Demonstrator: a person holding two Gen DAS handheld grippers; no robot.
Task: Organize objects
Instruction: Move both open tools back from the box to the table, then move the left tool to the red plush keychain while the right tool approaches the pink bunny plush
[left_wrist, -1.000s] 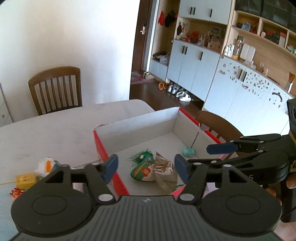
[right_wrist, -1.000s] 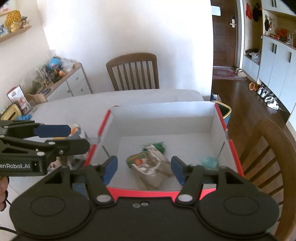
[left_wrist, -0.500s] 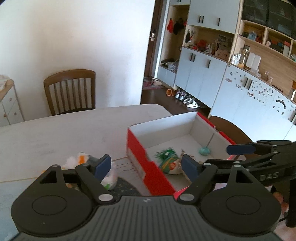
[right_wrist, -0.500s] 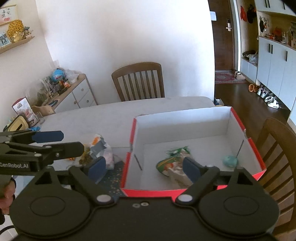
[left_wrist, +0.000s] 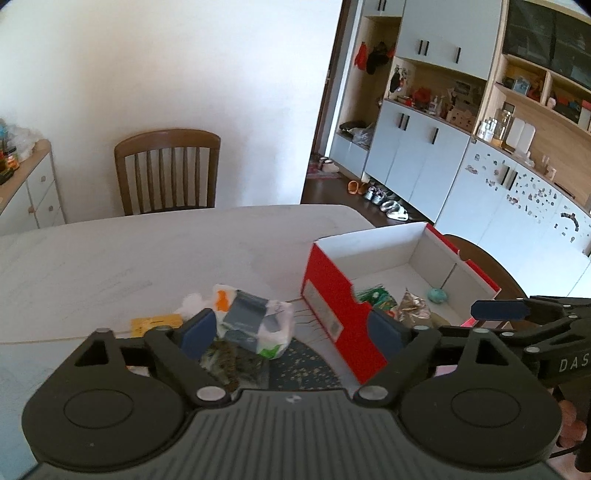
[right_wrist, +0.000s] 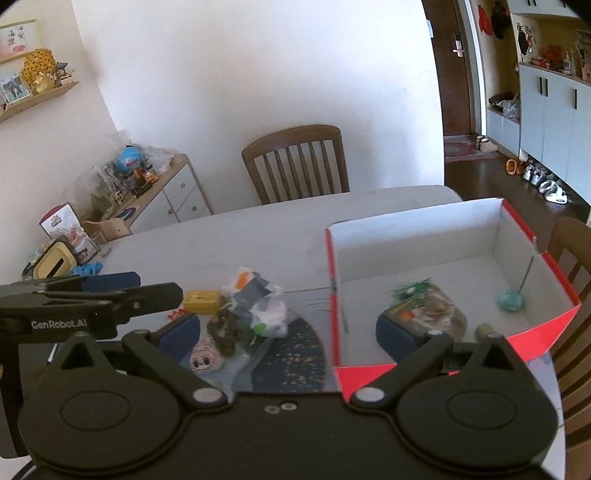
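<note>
A red box with a white inside stands open on the table, at the right in both views. It holds a green snack packet, a foil bag and a teal ball. Left of the box lies a pile: a grey-and-white packet, a dark green bag, a yellow box and a pink round item. My left gripper hovers over the pile, its jaws opening with nothing gripped. My right gripper straddles the box's left wall, its jaws also opening and empty.
The pile sits partly on a dark speckled mat. A wooden chair stands at the table's far side and another at the right. A sideboard crowded with small things lines the left wall. A tissue box is at the table's left.
Both grippers have moved left from over the box toward the pile beside it. Both pairs of jaws have spread wider. The box's contents have not moved.
</note>
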